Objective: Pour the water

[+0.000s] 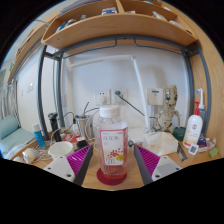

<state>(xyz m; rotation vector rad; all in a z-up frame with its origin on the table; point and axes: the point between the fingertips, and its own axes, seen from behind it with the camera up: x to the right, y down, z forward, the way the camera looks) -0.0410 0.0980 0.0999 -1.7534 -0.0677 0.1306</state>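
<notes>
Gripper (112, 165) spread wide, fingers apart w/ clear gaps each side of the bottle (111, 145). Bottle stands upright btwn the pink pads (80, 160) on a red coaster (112, 176), on the wooden desk (150, 181). White bowl (160, 144) just beyond the right finger, white cup (61, 150) beyond the left.

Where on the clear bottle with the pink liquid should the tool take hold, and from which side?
Grip the bottle across its labelled mid-body, coming straight in from the front. It stands upright between the open tool's fingers on the wooden table, its flat sides facing the pads; the white cap is narrower and likely less steady.
</notes>
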